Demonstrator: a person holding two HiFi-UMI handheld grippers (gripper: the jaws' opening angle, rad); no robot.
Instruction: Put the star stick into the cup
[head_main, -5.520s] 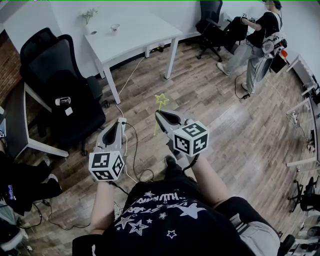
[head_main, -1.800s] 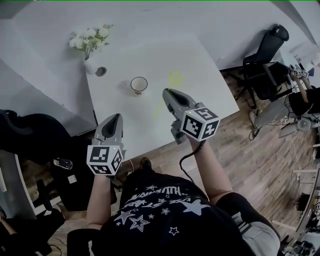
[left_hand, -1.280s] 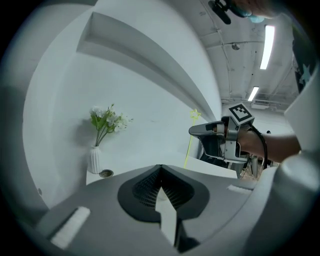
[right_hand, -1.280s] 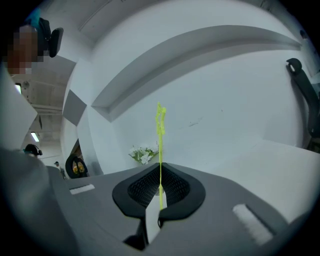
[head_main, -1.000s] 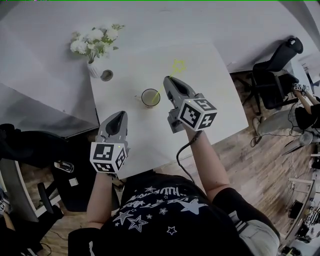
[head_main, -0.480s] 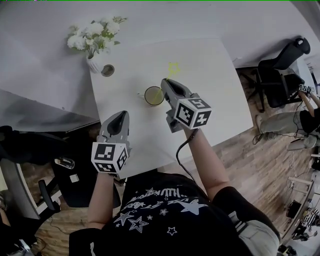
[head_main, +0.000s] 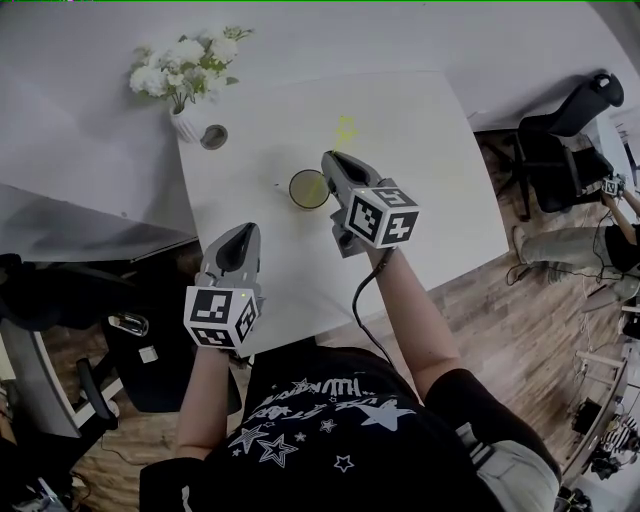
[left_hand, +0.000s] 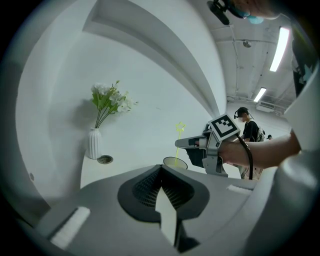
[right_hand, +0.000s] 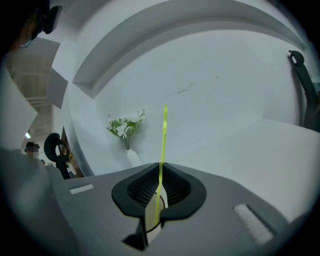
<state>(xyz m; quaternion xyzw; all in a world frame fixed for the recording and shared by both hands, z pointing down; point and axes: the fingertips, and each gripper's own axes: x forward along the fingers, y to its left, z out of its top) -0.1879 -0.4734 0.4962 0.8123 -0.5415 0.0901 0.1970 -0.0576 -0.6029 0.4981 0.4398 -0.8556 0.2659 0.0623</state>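
Yellow star stick (head_main: 345, 130) pinched, right gripper (head_main: 336, 163) above cup (head_main: 306, 190)

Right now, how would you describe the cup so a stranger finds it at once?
On the white table, the cup stands at the tip of the right hand-held gripper. Unlike the tall vase in the far left corner, it is low and open, and a yellow star stick rises from it.

Yellow-green star stick (right_hand: 163, 135) — white table (head_main: 430, 170), white flowers (head_main: 185, 55), white vase (head_main: 188, 125).
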